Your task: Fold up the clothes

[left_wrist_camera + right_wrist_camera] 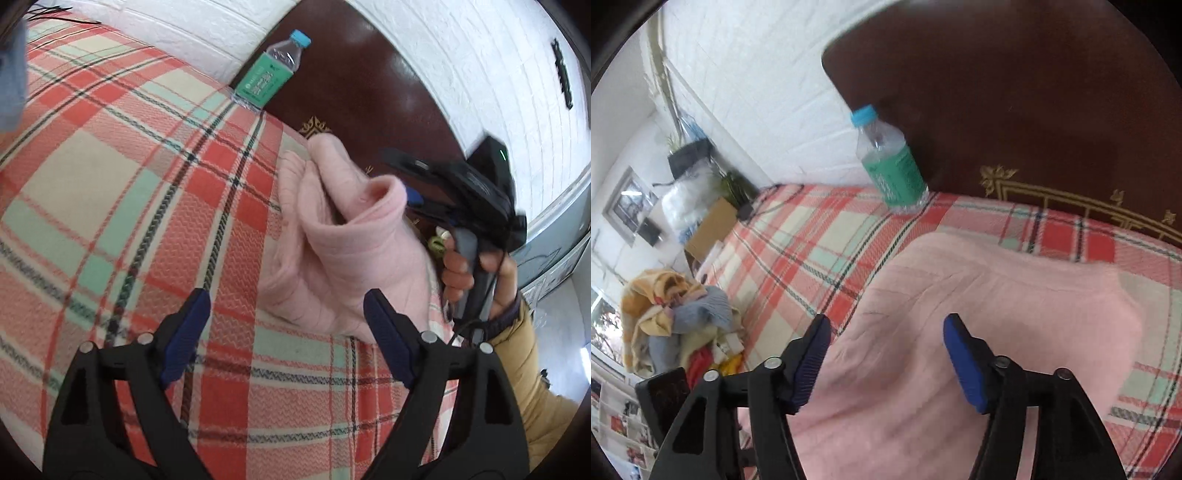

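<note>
A folded pink garment (332, 251) lies on the plaid bedspread (122, 192) near the headboard. It fills the lower middle of the right wrist view (979, 332). My left gripper (284, 306) is open and empty, hovering above the bedspread just short of the garment's near edge. My right gripper (886, 332) is open and empty, held just above the garment. It also shows in the left wrist view (424, 199) at the garment's far right side, held by a hand.
A water bottle (275, 70) with a green label stands at the head of the bed against the dark wooden headboard (1034, 110). A heap of unfolded clothes (679, 325) lies at the far left edge of the bed. A white brick wall (757, 92) is behind.
</note>
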`<move>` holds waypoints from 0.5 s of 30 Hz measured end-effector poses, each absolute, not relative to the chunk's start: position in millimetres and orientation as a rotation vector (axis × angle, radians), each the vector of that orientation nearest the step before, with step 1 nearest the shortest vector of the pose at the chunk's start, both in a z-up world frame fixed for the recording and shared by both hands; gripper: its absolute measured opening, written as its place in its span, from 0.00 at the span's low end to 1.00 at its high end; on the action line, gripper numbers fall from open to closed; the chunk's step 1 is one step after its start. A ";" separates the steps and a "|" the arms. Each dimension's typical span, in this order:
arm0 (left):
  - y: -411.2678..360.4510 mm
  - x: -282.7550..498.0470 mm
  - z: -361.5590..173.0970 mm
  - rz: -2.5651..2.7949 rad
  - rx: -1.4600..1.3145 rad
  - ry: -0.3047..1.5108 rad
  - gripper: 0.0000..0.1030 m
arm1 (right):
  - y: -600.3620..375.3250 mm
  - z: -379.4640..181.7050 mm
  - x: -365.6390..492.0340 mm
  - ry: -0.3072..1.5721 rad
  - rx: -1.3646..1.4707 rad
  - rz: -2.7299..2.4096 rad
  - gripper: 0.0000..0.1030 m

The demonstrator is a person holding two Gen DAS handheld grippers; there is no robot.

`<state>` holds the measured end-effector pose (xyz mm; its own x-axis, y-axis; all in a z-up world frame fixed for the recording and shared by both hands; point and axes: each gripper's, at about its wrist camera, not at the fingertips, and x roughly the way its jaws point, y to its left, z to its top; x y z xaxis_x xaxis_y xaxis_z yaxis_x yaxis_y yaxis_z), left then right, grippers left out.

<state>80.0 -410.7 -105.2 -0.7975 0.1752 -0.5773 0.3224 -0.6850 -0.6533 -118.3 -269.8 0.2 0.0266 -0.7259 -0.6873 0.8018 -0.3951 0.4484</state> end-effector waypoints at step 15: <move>-391.2 33.5 -137.9 -2.485 0.986 1.649 0.98 | -147.2 -77.5 -164.5 -0.397 1.360 -1.515 0.99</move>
<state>33.5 -391.2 -137.9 -0.8029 0.3294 -0.4969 0.3300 -0.4487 -0.8306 -164.5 -147.2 -77.5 0.1546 -0.8258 -0.5423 0.4538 -0.4282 0.7815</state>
